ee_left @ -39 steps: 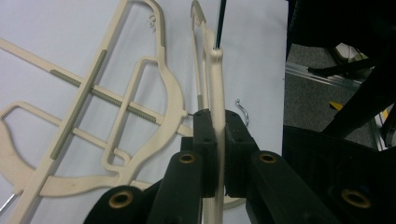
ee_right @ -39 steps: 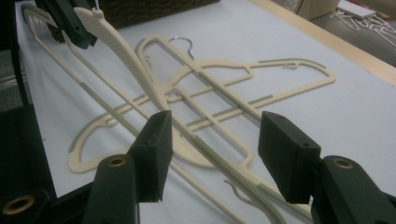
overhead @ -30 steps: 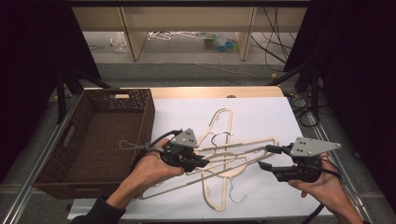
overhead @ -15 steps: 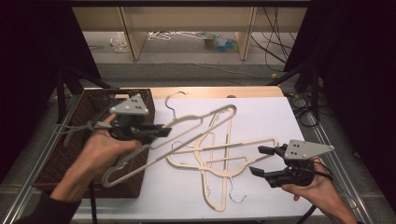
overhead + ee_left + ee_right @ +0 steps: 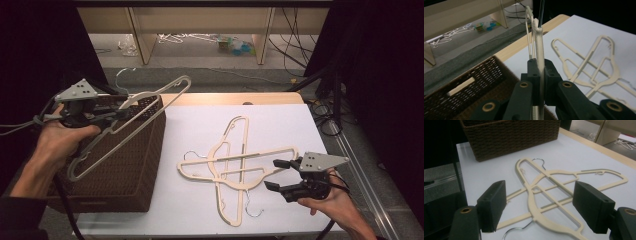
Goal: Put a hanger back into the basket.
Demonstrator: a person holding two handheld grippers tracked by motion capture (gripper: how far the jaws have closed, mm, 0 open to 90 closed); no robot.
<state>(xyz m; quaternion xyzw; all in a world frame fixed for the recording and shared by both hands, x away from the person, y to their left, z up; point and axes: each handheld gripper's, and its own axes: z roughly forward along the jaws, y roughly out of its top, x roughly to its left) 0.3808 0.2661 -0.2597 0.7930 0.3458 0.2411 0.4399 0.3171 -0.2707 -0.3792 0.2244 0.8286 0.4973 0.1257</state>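
Hangers are the matter here: one cream hanger (image 5: 125,117) is lifted at the left, held aslant over the wicker basket (image 5: 127,165), and two more lie crossed on the desk (image 5: 195,135).

That desk is a wide white sheet with a pale wooden edge along its far side. Beyond it runs grey carpeted floor, pale wooden shelf legs, loose black cables at the far right, and a scatter of wire hangers and small coloured things on the floor under the shelf. Both sides of the room are dark.

On the left part of the desk sits the basket, large, rectangular, dark brown and tightly woven, with a handle slot in its end wall in the left gripper view (image 5: 461,86).

Right of the basket, near the middle of the desk, the crossed pair (image 5: 235,167) lie flat, one lengthwise from far to near, the other across it from left to right. They are thin, flat, cream and matte, with slotted shoulders, small notches and thin silver wire hooks (image 5: 515,230).

The raised hanger (image 5: 538,50) matches them, its hook rising at the far end.

The left tongs (image 5: 102,117), black under a grey three-cornered plate, are clamped on that hanger's bar, pads pressed to both faces. The right tongs (image 5: 277,175) hover at the near right, jaws spread wide, just beside the crossed pair and holding nothing.
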